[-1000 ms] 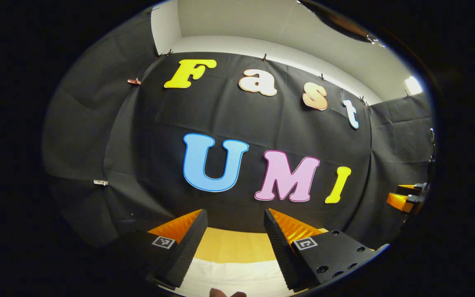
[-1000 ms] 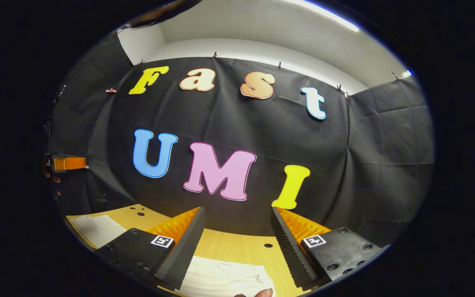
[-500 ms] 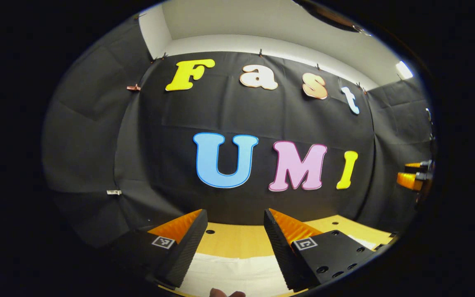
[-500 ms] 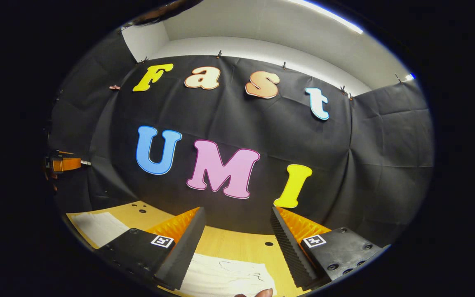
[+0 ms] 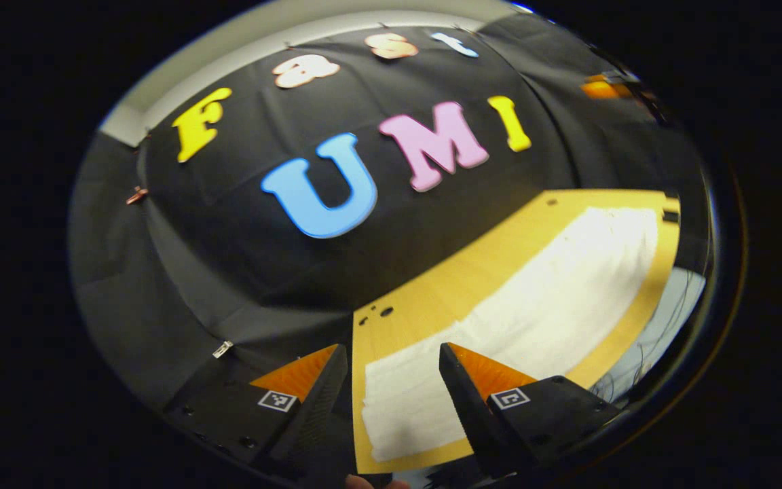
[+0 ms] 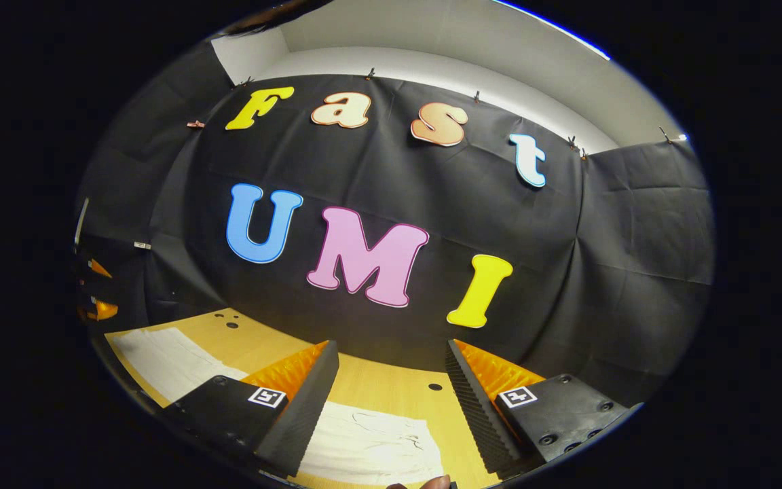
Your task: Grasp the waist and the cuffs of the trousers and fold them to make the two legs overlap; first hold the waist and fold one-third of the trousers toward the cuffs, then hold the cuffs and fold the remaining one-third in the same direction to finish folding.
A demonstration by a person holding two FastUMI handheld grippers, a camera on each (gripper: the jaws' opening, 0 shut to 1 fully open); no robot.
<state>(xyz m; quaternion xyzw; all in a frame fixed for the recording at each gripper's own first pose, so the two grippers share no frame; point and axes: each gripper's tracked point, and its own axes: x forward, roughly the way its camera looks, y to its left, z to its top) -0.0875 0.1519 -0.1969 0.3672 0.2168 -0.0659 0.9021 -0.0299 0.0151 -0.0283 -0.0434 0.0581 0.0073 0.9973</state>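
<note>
Both grippers stand with their fingers spread and nothing between them. The left gripper has swung hard within the last half second: its view was level and facing the booth wall, and now it is rolled and turned so that it looks along the yellow wooden table. That brings the white trousers into its sight as one long pale strip lying flat, running from just ahead of its fingertips away toward the far right end of the table. The near end of the cloth lies just beyond and between the open fingers, not yet touched. I take this as the left hand lining up on one end of the garment for the first grasp; which end it is, waist or cuffs, I cannot tell from this view.

The right gripper has barely moved. Below its spread fingers lies the other end of the trousers, with faint creases, flat on the table and apart from the fingers. A fingertip of the holding hand peeks in at the bottom edge.

Nothing is folded so far; the legs lie stretched out.

Farther off, small dark holes dot the tabletop near the wall, clear of the cloth. Nothing stands between either gripper and the trousers. Beyond is the black cloth wall.
</note>
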